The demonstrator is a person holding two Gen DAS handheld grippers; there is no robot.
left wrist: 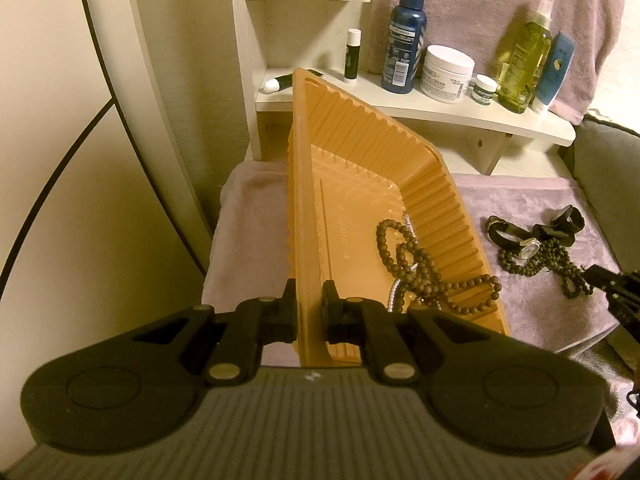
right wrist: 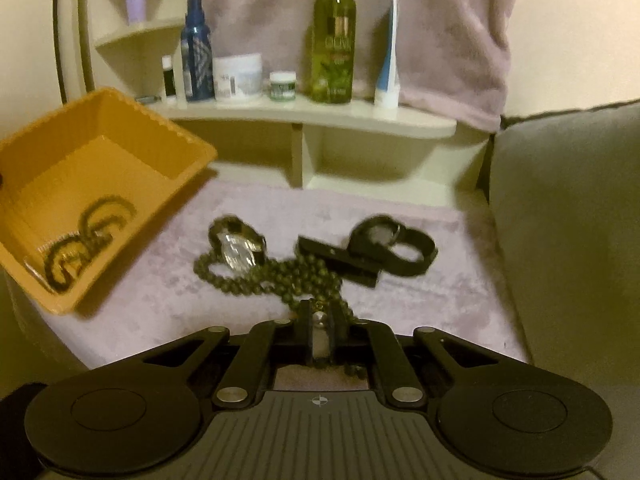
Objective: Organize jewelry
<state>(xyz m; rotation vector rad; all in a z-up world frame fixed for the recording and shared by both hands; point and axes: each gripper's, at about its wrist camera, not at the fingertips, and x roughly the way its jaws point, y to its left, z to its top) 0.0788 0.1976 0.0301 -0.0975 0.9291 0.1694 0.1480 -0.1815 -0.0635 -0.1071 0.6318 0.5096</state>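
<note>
Right gripper (right wrist: 320, 322) is clamped on the near end of the dark bead strand (right wrist: 276, 276) on the worktop; the orange tray (right wrist: 192, 148), tilted by the left gripper (left wrist: 309, 308), lies up-left.

Probably home: toiletry shelf (left wrist: 400, 110) (towel-draped).

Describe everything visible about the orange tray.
The orange tray looks like thin moulded plastic, rectangular, with ribbed sloping walls, a flat rim and a smooth glossy floor. It is tilted, one long side raised, above the lilac towel. The left gripper is shut on its near wall, one pad outside, one inside. In its low corner lie brown bead strands and a silvery chain. Its far end reaches in front of the white shelf.
</note>
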